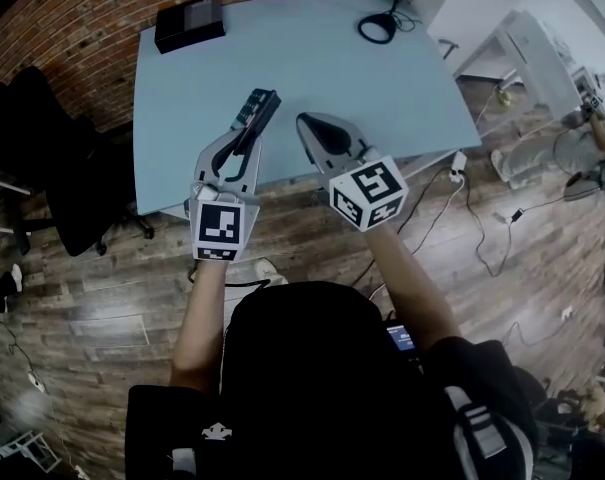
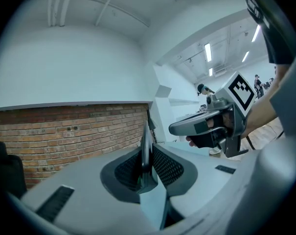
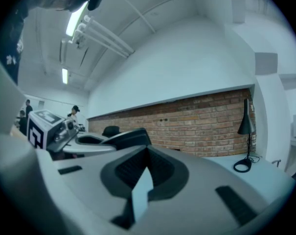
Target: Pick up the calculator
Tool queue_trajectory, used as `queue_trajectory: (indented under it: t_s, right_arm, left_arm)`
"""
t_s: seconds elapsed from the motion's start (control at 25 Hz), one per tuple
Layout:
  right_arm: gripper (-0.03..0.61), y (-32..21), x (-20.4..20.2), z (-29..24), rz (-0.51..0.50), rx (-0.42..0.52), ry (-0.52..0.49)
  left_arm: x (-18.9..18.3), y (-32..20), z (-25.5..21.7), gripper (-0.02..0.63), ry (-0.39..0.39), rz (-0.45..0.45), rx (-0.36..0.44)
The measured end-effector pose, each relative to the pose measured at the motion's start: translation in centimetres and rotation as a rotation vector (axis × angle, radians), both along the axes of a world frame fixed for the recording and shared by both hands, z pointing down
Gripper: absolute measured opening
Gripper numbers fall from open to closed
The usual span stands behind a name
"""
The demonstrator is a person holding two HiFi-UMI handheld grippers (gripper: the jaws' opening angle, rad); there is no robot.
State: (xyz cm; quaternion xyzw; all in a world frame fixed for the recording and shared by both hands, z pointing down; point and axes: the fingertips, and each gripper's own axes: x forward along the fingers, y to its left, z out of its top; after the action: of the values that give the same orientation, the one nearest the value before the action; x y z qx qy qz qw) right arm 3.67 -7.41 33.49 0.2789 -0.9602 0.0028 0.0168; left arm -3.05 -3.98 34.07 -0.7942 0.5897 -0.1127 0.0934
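Note:
The calculator [image 1: 259, 107] is a thin black slab held above the table's near edge. My left gripper [image 1: 248, 131] is shut on its near end. In the left gripper view the calculator [image 2: 144, 140] stands edge-on, pinched between the two ribbed pads [image 2: 166, 166]. My right gripper [image 1: 308, 125] hovers just right of it, shut, with nothing between its fingers. In the right gripper view the right gripper [image 3: 147, 156] has its pads meeting in a line, and the left gripper [image 3: 96, 143] with the dark calculator [image 3: 130, 137] shows at the left.
The pale blue table [image 1: 312, 63] carries a black box [image 1: 189, 23] at its far left corner and a black lamp base [image 1: 377, 28] with a cord at the far right. A brick wall [image 3: 201, 126] runs behind. Dark chairs [image 1: 52, 168] stand left of the table.

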Motion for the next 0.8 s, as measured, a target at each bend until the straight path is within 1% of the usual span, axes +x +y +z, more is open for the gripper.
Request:
queue_trajectory:
  t_s: [0.16, 0.8]
  right_arm:
    - [0.005, 1.1, 1.5, 0.2, -0.014, 0.001, 0.010]
    - [0.005, 5.3, 6.0, -0.1, -0.056, 0.009, 0.026]
  left_arm:
    - [1.7, 1.0, 0.1, 0.067, 0.015, -0.012, -0.004]
    - [6.6, 5.4, -0.6, 0.067, 0.014, -0.043, 0.003]
